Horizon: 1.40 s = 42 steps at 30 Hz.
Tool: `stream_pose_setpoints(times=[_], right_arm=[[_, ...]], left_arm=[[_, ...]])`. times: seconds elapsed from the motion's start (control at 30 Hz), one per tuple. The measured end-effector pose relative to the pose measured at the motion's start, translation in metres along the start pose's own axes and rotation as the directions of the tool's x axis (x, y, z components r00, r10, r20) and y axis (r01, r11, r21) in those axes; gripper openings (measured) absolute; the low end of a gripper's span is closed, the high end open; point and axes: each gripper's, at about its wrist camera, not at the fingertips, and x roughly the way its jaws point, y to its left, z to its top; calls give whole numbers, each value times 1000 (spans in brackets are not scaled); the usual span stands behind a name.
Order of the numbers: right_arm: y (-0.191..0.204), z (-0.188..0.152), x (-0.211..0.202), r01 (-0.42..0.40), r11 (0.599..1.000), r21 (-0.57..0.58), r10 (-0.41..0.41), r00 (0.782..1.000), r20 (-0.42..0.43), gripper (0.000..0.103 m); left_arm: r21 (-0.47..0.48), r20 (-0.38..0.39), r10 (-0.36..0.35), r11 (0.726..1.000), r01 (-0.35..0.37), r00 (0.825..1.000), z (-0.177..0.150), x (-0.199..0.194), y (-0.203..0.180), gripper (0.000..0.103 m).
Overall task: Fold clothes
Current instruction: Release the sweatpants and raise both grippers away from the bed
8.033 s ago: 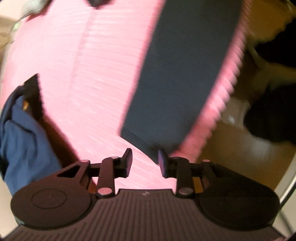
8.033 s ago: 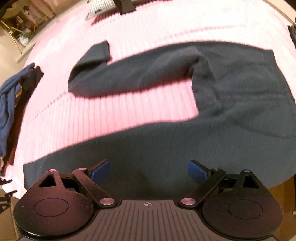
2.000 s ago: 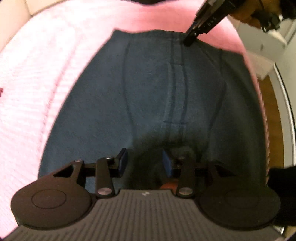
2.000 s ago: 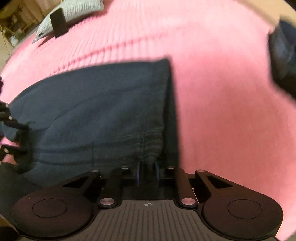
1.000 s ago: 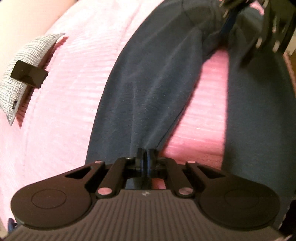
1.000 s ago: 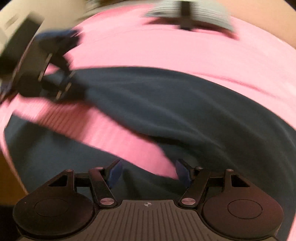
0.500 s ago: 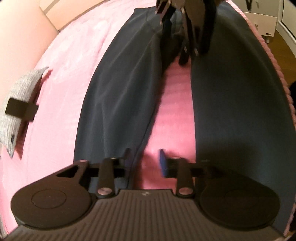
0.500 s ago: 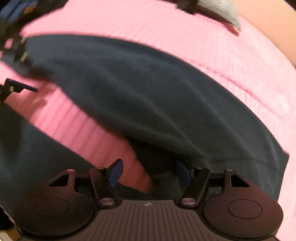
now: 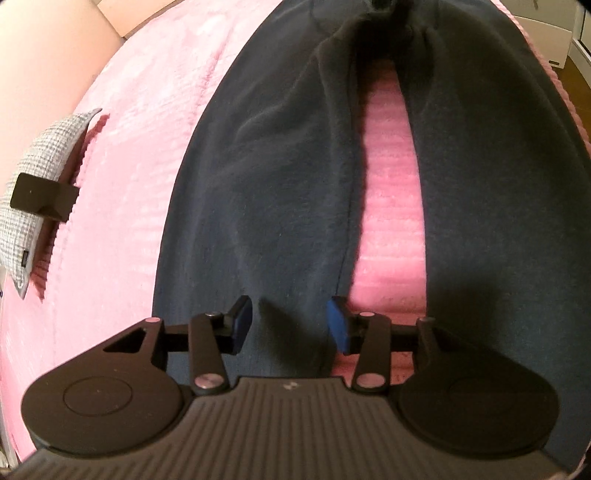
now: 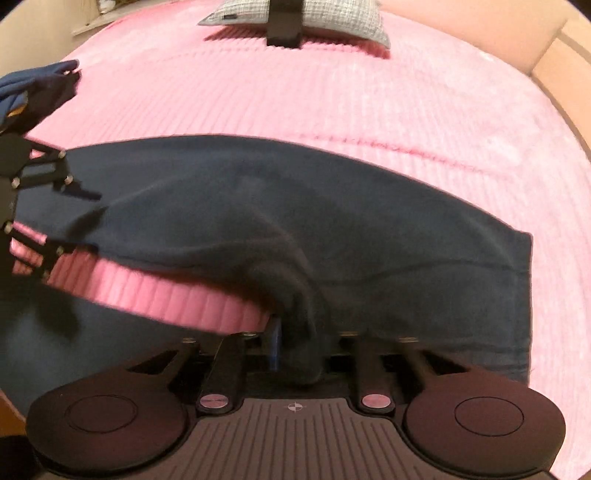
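Note:
Dark navy trousers [image 9: 273,177] lie spread on a pink ribbed bedspread [image 9: 122,147], legs apart with a pink strip between them. My left gripper [image 9: 290,323] is open, its blue pads either side of the hem end of one leg. My right gripper [image 10: 301,350] is shut on a bunched fold of the trousers [image 10: 258,229] at the crotch, near the waistband. The left gripper also shows at the left edge of the right wrist view [image 10: 40,218].
A grey checked pillow [image 10: 314,14] with a black block on it lies at the far side of the bed [image 10: 369,103]; it shows at the left in the left wrist view [image 9: 40,166]. A blue garment pile [image 10: 33,88] lies at the left.
My right gripper has closed on the crotch fold. My left gripper, shut on the hem one second ago, stands open and has shifted onto the leg.

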Motion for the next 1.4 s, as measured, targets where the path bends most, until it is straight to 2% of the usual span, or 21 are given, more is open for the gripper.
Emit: stream_pose_setpoints(times=[0.03, 0.1, 0.2, 0.3, 0.37, 0.43, 0.47, 0.5, 0.6, 0.7, 0.8, 0.83, 0.87, 0.93, 1.03, 1.13, 1.27, 1.4], right_arm=[[0, -3, 1, -14, 1000, 7, 14, 1000, -1, 74], [-2, -13, 5, -50, 998, 40, 50, 999, -19, 74], [-9, -33, 12, -95, 982, 166, 112, 989, -98, 74], [-16, -56, 10, -90, 958, 271, 148, 968, -203, 74], [-15, -68, -1, -72, 947, 312, 150, 961, -232, 74], [-10, -74, -21, -45, 945, 323, 126, 964, -233, 78], [-7, -77, -32, -31, 945, 326, 112, 966, -233, 84], [-2, -78, -46, -14, 944, 330, 92, 971, -222, 94], [18, -81, -88, 28, 931, 363, 41, 983, -180, 96], [38, -84, -121, 45, 891, 451, 22, 990, -142, 96], [62, -89, -151, 82, 853, 515, -27, 993, -114, 96], [68, -88, -157, 91, 842, 531, -36, 993, -113, 99], [74, -90, -166, 97, 830, 550, -41, 993, -113, 102], [83, -89, -178, 98, 812, 575, -44, 993, -108, 103], [90, -84, -194, 104, 803, 587, -57, 994, -98, 103], [87, -74, -202, 111, 805, 583, -71, 993, -91, 103], [75, -58, -209, 87, 832, 548, -71, 996, -51, 103], [48, -55, -209, 53, 879, 474, -53, 999, -13, 103]], left_arm=[[-17, -7, 2, 1000, -2, 1000, -2, -3, 1, 40], [-55, -25, 3, 998, -5, 1000, -7, -9, 2, 40], [-109, -55, 7, 994, -13, 998, -21, -28, -2, 40], [-186, -93, 3, 982, -20, 996, -41, -53, -5, 42], [-233, -120, 9, 972, -37, 993, -57, -75, -12, 42], [-287, -143, 9, 957, -51, 990, -74, -98, -17, 45], [-316, -153, 8, 947, -56, 988, -83, -110, -19, 48], [-336, -162, 3, 940, -58, 987, -93, -121, -23, 50], [-365, -185, -2, 929, -67, 983, -118, -155, -33, 54], [-412, -193, 3, 907, -84, 981, -145, -189, -39, 62], [-494, -187, 5, 864, -98, 982, -169, -221, -37, 69], [-515, -187, 12, 851, -108, 982, -176, -230, -37, 75], [-533, -187, 21, 837, -119, 982, -183, -240, -37, 80], [-565, -195, 42, 812, -148, 980, -194, -257, -37, 83], [-600, -233, 71, 775, -201, 970, -205, -274, -37, 92], [-638, -282, 87, 726, -255, 955, -215, -289, -41, 96], [-708, -334, 93, 632, -315, 938, -221, -303, -50, 97], [-786, -364, 87, 505, -356, 927, -209, -312, -61, 97]])
